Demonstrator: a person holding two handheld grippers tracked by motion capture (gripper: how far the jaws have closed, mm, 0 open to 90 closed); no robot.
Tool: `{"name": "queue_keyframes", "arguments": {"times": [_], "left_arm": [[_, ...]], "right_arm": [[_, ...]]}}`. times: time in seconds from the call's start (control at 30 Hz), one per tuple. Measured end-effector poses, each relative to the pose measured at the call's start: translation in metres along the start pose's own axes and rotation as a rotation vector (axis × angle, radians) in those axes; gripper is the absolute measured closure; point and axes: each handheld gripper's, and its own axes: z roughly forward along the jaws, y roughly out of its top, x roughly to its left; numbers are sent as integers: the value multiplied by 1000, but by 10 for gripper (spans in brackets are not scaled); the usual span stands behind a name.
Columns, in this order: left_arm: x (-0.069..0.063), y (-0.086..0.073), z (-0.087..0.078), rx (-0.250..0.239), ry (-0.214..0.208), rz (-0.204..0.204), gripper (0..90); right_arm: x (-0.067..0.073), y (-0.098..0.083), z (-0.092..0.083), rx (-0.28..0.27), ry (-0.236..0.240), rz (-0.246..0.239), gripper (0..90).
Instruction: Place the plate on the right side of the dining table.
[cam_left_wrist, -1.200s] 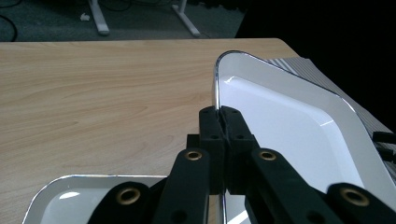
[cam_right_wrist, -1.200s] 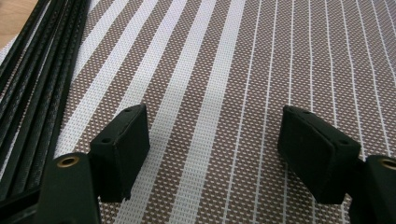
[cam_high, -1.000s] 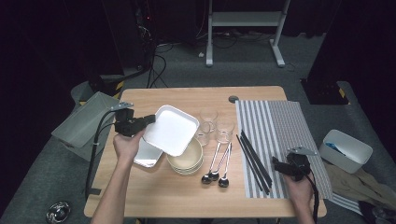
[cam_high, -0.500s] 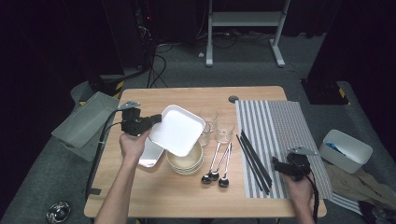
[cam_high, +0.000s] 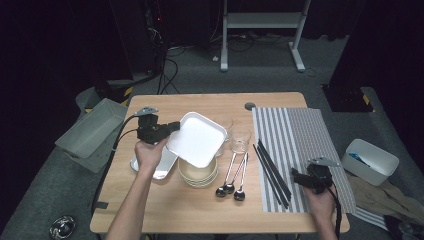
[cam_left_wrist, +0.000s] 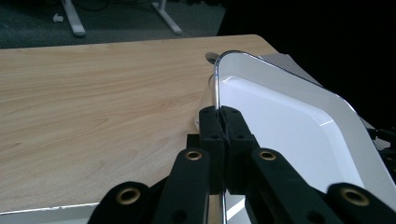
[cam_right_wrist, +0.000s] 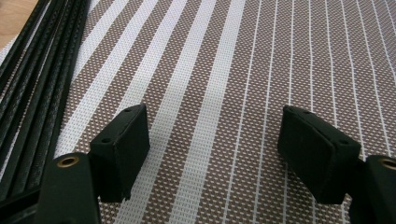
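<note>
The left gripper (cam_high: 172, 126) is clenched on the rim of a white square plate (cam_high: 197, 138); in the left gripper view its jaws pinch the plate's (cam_left_wrist: 299, 126) thin edge between them. The plate is held tilted in the air above the stack of bowls (cam_high: 198, 173), its far corner reaching over toward the two glasses (cam_high: 240, 140) that stand just right of the bowls.

A second white plate (cam_high: 155, 167) lies flat on the table (cam_high: 175, 210) just left of the bowls, partly under the left hand (cam_high: 150, 152). Three spoons (cam_high: 231, 182) lie just right of the bowls, bowl ends toward the person.

The right gripper (cam_high: 298, 178) rests well right of the bowls, on the striped mat (cam_high: 300, 135) — jaws released, nothing between them. In the right gripper view, black chopsticks (cam_right_wrist: 28, 93) lie on the mat (cam_right_wrist: 224, 84) just left of its jaws.
</note>
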Motion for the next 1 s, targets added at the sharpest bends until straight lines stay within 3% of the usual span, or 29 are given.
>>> {"name": "queue_keyframes", "arguments": {"times": [1.0], "left_arm": [[-32, 10, 31, 28, -63, 51, 887]], "right_arm": [[0, 0, 0, 0, 1, 0, 248]]}}
